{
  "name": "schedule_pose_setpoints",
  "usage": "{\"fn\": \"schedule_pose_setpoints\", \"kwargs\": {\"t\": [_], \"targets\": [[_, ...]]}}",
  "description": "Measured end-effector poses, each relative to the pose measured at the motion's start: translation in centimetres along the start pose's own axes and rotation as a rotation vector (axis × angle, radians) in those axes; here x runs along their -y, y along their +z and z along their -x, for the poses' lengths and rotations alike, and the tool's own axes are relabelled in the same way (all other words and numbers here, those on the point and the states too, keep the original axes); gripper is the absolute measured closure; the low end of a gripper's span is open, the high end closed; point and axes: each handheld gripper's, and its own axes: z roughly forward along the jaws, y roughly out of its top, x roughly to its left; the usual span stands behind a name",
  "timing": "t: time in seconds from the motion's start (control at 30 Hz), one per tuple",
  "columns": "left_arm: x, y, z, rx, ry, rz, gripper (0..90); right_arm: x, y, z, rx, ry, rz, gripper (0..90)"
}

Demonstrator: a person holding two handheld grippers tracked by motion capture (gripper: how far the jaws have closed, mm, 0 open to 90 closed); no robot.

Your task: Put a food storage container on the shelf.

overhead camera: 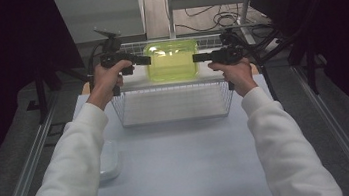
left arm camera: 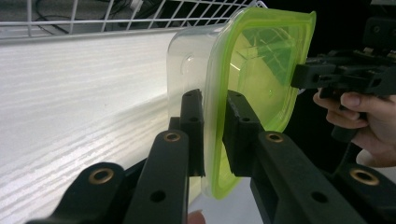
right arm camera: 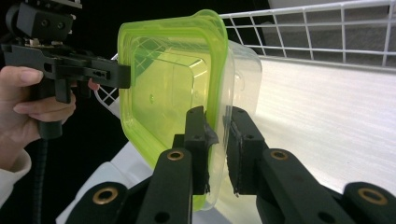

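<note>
Gripping opposite rims, left claw (overhead camera: 146, 60) and right claw (overhead camera: 197, 57) are both clamped on the green-lidded container (overhead camera: 172, 60) above the wire basket (overhead camera: 176, 109); uneven pull might slip one rim loose, tipping it.

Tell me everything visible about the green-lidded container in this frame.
The container is a clear plastic box, rounded-rectangular, with a translucent lime-green lid seated on it. It looks empty. It hangs level over the wire basket, lid up, touching no surface. The left claw and right claw each pinch its rim at opposite ends.
</note>
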Motion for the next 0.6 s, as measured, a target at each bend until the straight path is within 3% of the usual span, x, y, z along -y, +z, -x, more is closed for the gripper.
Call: {"fn": "schedule_pose_setpoints", "kwargs": {"t": [0.13,0.33,0.47,0.6], "targets": [[-0.5,0.4,-0.5,-0.002,-0.038,0.003,79.5,-0.5,0.4,0.5,0.006,0.040,-0.010,77.1],[-0.9,0.9,-1.8,0.035,-0.114,0.020,78.7,-1.2,1.1,0.7,0.044,0.100,-0.041,74.8],[-1.1,1.4,-2.4,0.040,-0.161,0.031,77.8,-1.3,1.7,0.8,0.078,0.158,-0.040,73.6],[-1.1,1.9,-2.9,0.042,-0.203,0.045,76.5,-1.4,2.1,1.3,0.073,0.233,-0.029,72.7]]}}
